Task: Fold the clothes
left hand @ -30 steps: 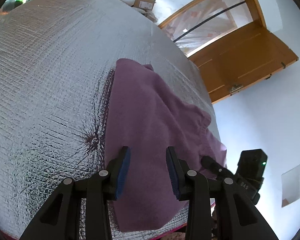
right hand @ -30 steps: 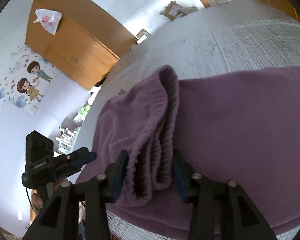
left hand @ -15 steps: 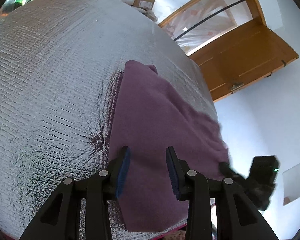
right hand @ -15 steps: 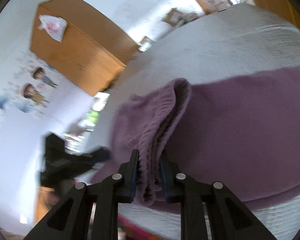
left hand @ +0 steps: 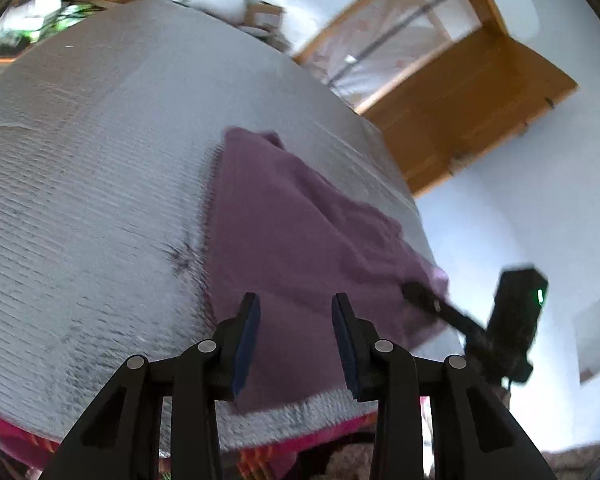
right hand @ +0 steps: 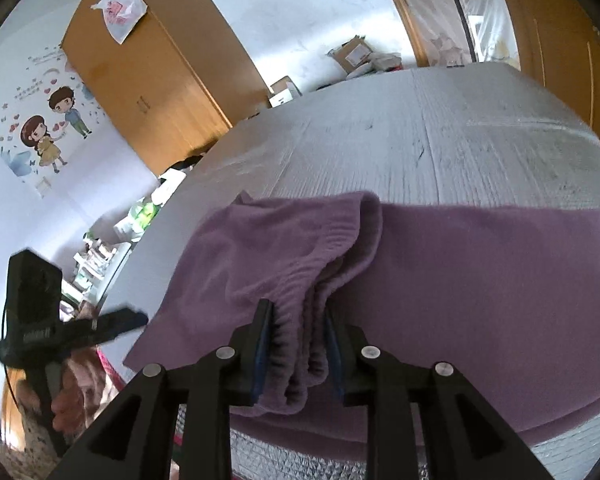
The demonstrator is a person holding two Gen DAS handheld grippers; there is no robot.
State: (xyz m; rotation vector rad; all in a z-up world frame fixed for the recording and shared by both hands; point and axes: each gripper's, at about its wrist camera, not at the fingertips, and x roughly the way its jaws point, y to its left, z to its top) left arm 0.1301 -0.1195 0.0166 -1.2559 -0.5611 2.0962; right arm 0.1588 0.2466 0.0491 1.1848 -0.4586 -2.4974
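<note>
Garment: your purple knit garment (right hand: 480,264) lay spread on the silver quilted cover (right hand: 440,140), near its front edge.
Right gripper (right hand: 298,346): its jaws had just been opening, yet you had the ribbed hem (right hand: 296,320) bunched between the pads.
Left gripper (left hand: 294,344): you held its jaws apart, nothing between them, above the garment's (left hand: 300,220) near edge.
Containers: cardboard boxes (right hand: 350,54) sat beyond the cover; contents not discernible.

A mauve-purple knitted garment (right hand: 480,264), ribbed along its cuff, lies on a silver quilted cover (left hand: 92,184) with a fine grid pattern. Black grippers carry dark blue pads (left hand: 246,344). Beyond are orange-brown wooden wardrobe doors (right hand: 156,80) and white walls with cartoon stickers (right hand: 52,128).
</note>
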